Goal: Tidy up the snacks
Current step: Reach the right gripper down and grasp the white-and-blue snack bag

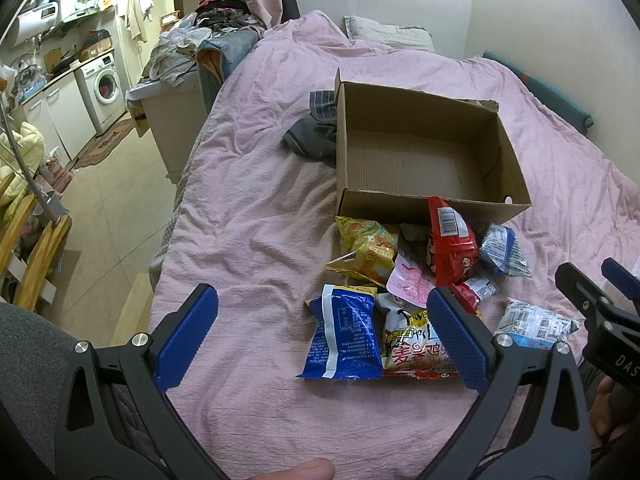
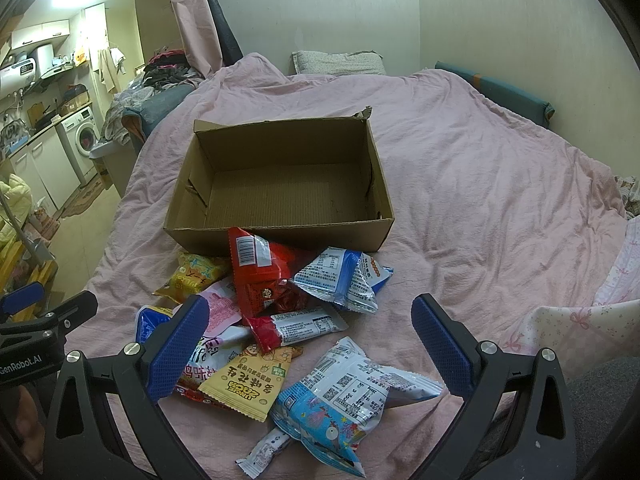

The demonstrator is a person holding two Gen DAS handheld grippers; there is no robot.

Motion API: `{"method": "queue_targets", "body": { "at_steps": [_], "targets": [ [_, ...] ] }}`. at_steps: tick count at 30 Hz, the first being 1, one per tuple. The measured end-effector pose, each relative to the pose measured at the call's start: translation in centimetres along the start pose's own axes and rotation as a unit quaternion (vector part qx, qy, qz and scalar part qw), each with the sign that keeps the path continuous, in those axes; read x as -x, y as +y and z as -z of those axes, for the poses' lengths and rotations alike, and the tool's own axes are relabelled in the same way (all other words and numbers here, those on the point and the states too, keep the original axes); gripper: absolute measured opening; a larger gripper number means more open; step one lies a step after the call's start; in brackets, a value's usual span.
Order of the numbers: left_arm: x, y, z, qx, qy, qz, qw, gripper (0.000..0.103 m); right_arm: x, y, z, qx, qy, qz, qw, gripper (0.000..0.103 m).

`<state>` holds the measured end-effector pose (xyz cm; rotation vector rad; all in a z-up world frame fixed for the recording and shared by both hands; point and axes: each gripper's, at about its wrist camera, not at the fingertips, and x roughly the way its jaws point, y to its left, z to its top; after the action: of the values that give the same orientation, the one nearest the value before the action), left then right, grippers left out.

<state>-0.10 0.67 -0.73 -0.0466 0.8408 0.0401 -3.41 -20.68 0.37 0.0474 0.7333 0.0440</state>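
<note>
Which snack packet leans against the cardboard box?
The red packet with the white barcode label: its top edge rests on the cardboard box front wall, while the other packets lie on the pink bedspread.

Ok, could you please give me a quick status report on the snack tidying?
Left gripper open, right gripper open, both empty. Cardboard box empty on the bed. Snack packets piled in front of it. Nothing in the way.

"GenRobot.AI" is printed in white on the black body of the left gripper (image 2: pixel 24 364), and "DAS" on the black body of the right gripper (image 1: pixel 624 364). "UNCLE ZACS" is read, upside down, on the yellow triangular snack packet (image 2: pixel 250 380). Red characters "麦香鸡" are seen on the white-and-red snack bag (image 1: pixel 416 346).
</note>
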Motion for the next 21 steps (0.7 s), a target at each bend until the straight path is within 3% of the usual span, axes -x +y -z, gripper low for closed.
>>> {"method": "queue_targets", "body": {
  "at_steps": [12, 18, 21],
  "targets": [
    [0.0, 0.0, 0.0, 0.001, 0.000, 0.000, 1.0000, 0.103, -1.0, -2.1, 0.0, -0.054, 0.039, -0.020, 0.998, 0.103],
    [0.1, 0.1, -0.1, 0.005, 0.001, 0.001, 1.0000, 0.103, -3.4, -4.8, 0.7, -0.117, 0.120, -0.032, 0.985, 0.103],
    [0.2, 0.2, -0.3, 0.009, 0.003, 0.002, 1.0000, 0.103, -5.2, -6.1, 1.8, -0.153, 0.173, -0.043, 0.972, 0.103]
  ]
}}
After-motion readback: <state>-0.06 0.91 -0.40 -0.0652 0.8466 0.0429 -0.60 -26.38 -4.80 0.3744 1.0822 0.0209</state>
